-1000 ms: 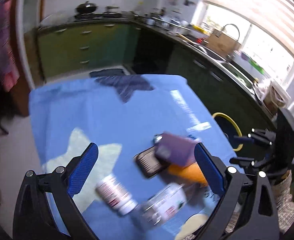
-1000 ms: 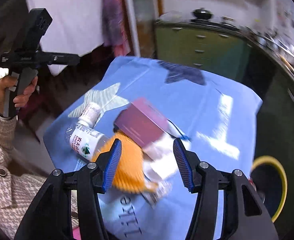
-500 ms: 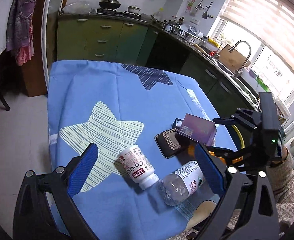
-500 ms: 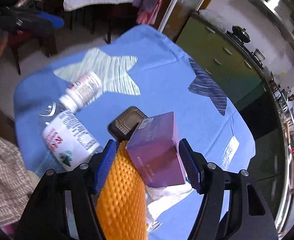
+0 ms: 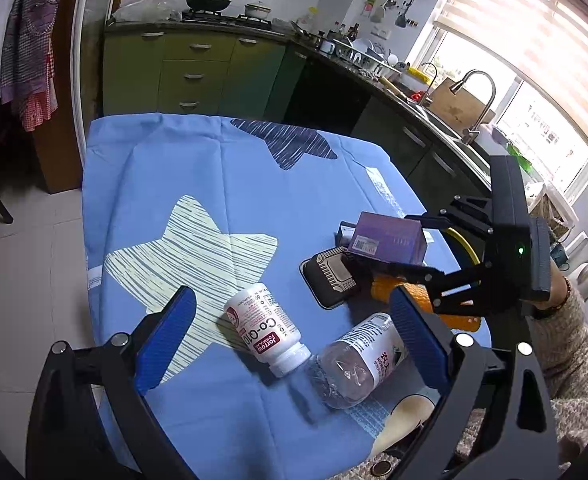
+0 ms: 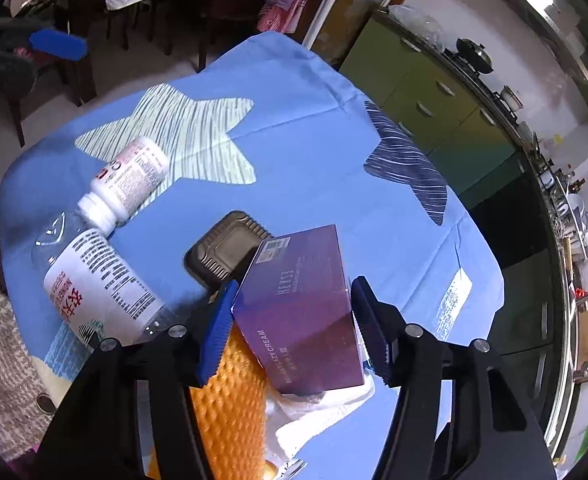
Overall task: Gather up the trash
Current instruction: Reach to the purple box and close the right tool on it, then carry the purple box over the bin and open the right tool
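On the blue star-print tablecloth (image 5: 214, 168) lies a heap of trash. My right gripper (image 6: 294, 284) is closing on a purple cream box (image 6: 301, 304), with a pad against each long side. The box rests on an orange foam net (image 6: 230, 412) and crumpled white tissue (image 6: 321, 412), beside a black plastic tray (image 6: 226, 248). My left gripper (image 5: 290, 294) hangs open above a white pill bottle (image 5: 264, 332) and a clear water bottle (image 5: 357, 364), both lying on their sides. Nothing is between the left gripper's pads.
A yellow-rimmed bin (image 5: 463, 244) sits on the floor past the table's right edge, partly hidden by the right gripper. Green kitchen cabinets (image 5: 198, 76) and a sink counter (image 5: 453, 128) run behind. A person's knitted sleeve (image 5: 573, 360) is at the near right corner.
The right gripper came down and rolled over the heap until its pads sit on either side of the purple box. The left gripper sank slightly towards the bottles, then held still.
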A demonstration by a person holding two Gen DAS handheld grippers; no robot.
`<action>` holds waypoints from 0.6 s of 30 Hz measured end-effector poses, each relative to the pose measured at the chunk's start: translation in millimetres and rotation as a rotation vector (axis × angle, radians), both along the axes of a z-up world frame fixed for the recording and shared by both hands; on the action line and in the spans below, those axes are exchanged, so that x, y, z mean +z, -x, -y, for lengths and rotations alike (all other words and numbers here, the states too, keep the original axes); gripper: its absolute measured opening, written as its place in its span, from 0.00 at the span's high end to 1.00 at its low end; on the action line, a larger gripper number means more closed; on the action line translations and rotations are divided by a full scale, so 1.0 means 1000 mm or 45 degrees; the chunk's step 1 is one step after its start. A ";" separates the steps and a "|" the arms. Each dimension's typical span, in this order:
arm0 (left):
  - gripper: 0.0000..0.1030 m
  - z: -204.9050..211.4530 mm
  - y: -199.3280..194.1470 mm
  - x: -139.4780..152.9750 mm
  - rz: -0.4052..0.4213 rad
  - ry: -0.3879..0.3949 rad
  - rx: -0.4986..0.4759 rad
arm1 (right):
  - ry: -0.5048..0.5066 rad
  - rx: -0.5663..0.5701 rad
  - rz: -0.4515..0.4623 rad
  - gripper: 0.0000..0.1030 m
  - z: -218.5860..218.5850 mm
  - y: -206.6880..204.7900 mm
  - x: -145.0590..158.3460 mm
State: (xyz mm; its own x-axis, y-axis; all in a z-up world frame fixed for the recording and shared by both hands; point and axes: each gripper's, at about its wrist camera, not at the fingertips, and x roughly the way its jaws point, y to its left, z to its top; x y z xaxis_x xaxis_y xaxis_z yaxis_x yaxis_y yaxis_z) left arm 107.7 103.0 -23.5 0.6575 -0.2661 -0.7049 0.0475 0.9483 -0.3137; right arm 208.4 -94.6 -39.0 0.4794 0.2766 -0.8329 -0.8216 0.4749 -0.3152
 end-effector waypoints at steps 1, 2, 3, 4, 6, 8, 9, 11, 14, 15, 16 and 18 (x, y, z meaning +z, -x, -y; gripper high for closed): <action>0.10 0.000 0.000 0.000 -0.001 0.001 0.001 | -0.022 -0.012 0.000 0.45 0.002 -0.001 0.003; 0.10 0.000 0.000 0.000 -0.001 0.001 0.002 | -0.038 -0.018 -0.003 0.45 0.004 -0.002 0.005; 0.10 0.000 0.000 0.000 -0.002 0.001 0.003 | -0.073 -0.028 -0.017 0.46 0.007 -0.004 0.010; 0.10 -0.001 -0.001 0.000 -0.004 0.001 0.005 | -0.093 -0.032 -0.027 0.46 0.009 -0.005 0.013; 0.10 -0.001 -0.001 -0.001 -0.007 -0.001 0.007 | -0.160 -0.051 -0.058 0.46 0.015 -0.009 0.023; 0.10 0.000 -0.002 -0.001 -0.009 -0.002 0.007 | -0.223 -0.062 -0.095 0.46 0.021 -0.011 0.031; 0.10 0.000 -0.003 0.000 -0.009 -0.002 0.006 | -0.272 -0.074 -0.120 0.46 0.026 -0.014 0.038; 0.10 0.002 -0.003 0.000 -0.008 -0.006 0.001 | -0.354 -0.092 -0.156 0.46 0.037 -0.016 0.051; 0.10 0.006 -0.004 0.003 -0.003 -0.021 -0.017 | -0.488 -0.140 -0.207 0.46 0.060 -0.021 0.070; 0.10 0.009 -0.004 0.004 -0.001 -0.027 -0.026 | -0.523 -0.156 -0.217 0.46 0.068 -0.022 0.075; 0.10 0.011 -0.004 0.005 0.002 -0.034 -0.035 | -0.565 -0.179 -0.225 0.46 0.078 -0.023 0.081; 0.10 0.016 -0.004 0.007 0.007 -0.049 -0.052 | -0.640 -0.227 -0.225 0.46 0.102 -0.025 0.094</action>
